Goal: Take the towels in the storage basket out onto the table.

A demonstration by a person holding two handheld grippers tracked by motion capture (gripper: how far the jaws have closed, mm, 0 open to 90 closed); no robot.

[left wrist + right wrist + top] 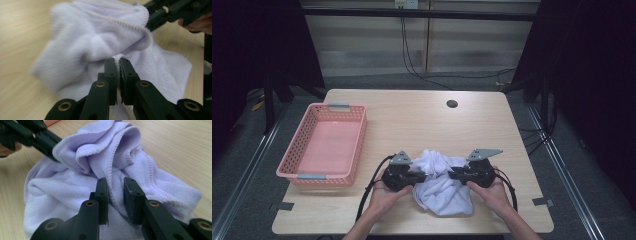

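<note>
Pinching the towel [443, 186] by thin folds, left tongs [118, 75] and right tongs [115, 195] clamped on it could slip off if pulled apart fast.

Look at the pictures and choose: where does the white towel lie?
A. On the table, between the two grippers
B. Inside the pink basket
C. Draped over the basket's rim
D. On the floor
A: the white towel lies crumpled on the table, with the left gripper and right gripper at its sides; the pink basket holds no towel.
</note>
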